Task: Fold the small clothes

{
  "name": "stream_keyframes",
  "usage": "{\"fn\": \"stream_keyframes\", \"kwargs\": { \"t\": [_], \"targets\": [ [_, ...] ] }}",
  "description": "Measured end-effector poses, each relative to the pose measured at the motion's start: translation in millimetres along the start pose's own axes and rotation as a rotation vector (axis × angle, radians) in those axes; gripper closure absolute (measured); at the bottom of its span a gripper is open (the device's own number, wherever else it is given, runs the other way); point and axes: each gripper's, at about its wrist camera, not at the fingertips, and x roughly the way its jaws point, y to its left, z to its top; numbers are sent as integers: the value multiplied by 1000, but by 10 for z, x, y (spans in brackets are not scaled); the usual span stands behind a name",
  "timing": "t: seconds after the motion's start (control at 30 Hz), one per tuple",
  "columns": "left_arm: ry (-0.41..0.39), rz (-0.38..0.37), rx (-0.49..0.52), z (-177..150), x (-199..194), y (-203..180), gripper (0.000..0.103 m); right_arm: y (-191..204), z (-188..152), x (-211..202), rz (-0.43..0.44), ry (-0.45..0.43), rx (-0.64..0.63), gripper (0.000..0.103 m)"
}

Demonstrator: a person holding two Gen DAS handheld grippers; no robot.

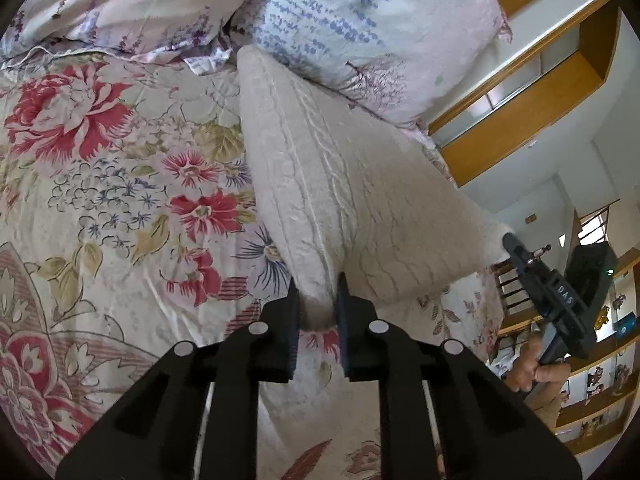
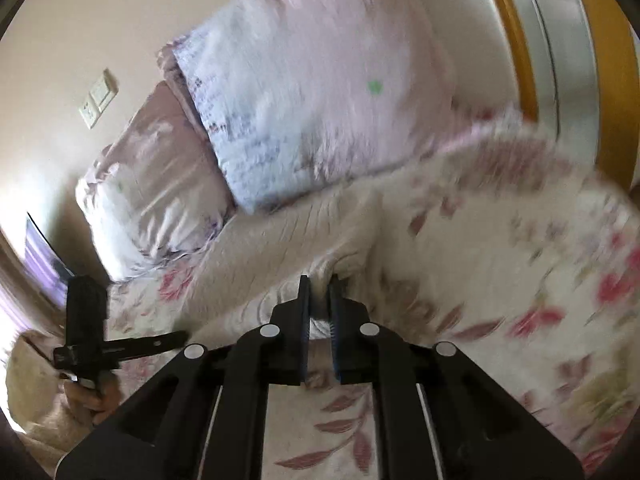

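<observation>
A cream cable-knit garment (image 1: pixel 332 184) is lifted off the floral bedspread (image 1: pixel 104 184) and stretched between both grippers. My left gripper (image 1: pixel 318 292) is shut on one corner of it. My right gripper (image 2: pixel 320 292) is shut on another edge of the same garment (image 2: pixel 280 240). The right gripper also shows in the left wrist view (image 1: pixel 512 246), pinching the garment's right corner. The left gripper shows in the right wrist view (image 2: pixel 182 338) at the lower left. The right wrist view is blurred by motion.
Two pillows (image 1: pixel 360 28) (image 1: pixel 132 4) lie at the head of the bed, just beyond the garment. A wooden wardrobe (image 1: pixel 532 112) stands to the right of the bed. Shelves with small objects (image 1: pixel 600 380) stand at the far right.
</observation>
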Motion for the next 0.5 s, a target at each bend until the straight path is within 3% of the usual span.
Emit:
{"fn": "stream_keyframes", "kwargs": {
  "t": [0.1,0.17,0.23,0.4,0.43,0.5],
  "targets": [
    [2,20,12,-67,-4,2,88,-23,-135,216,-157,121,-76,94],
    [13,48,29,-83,68,-8,88,-160,-305,435,-207,215,-56,94],
    [7,78,56,-103,98,-36,85,-224,-340,454,-198,203,-21,94],
    [-32,197,132,-128,79,-152,61,-150,-299,405,-190,204,-27,91],
    [-36,212,139,-131,78,-157,57,-165,-290,394,-186,198,-22,88],
    [-40,232,145,-127,76,-158,53,-152,-269,335,-194,168,-11,72]
  ]
}}
